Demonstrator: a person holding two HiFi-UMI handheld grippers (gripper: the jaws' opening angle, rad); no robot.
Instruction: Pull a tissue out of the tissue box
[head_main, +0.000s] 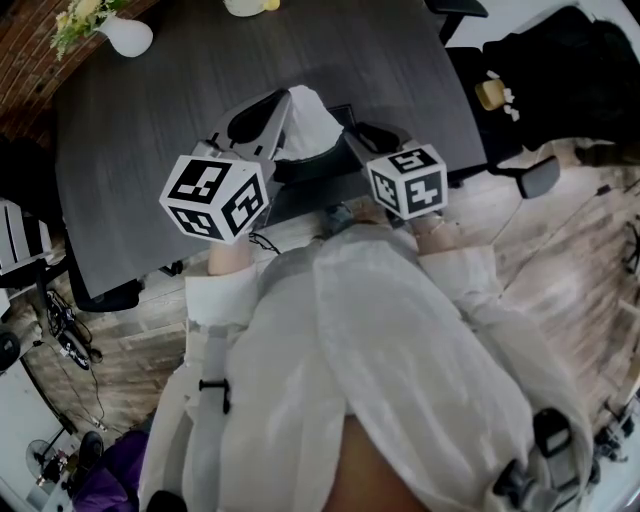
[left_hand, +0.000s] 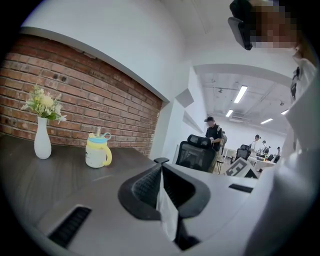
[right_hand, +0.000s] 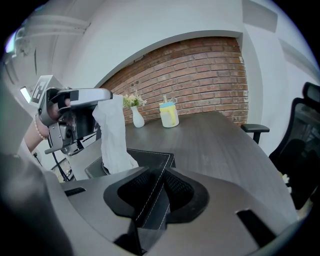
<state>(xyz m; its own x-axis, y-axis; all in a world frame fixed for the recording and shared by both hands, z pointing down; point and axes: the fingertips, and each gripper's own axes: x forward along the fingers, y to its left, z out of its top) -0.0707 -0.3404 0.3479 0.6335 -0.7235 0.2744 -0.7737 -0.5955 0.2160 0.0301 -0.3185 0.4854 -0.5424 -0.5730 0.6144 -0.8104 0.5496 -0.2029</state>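
A dark leather tissue box (head_main: 308, 172) lies at the near edge of the grey table (head_main: 140, 120). A white tissue (head_main: 308, 122) rises from it. My left gripper (head_main: 283, 106) is shut on the tissue's top and holds it above the box. In the left gripper view the thin sheet (left_hand: 167, 212) hangs pinched in that gripper (left_hand: 161, 167). My right gripper (right_hand: 164, 172) is shut on the stitched edge of the tissue box (right_hand: 142, 159). From there the tissue (right_hand: 114, 135) stands drawn up from the box, with the left gripper (right_hand: 75, 112) at its top.
A white vase with flowers (head_main: 125, 35) and a yellow mug (left_hand: 97, 151) stand at the table's far side by a brick wall. Office chairs (head_main: 535, 178) and a black bag (head_main: 560, 70) are to the right. People stand far off in the left gripper view.
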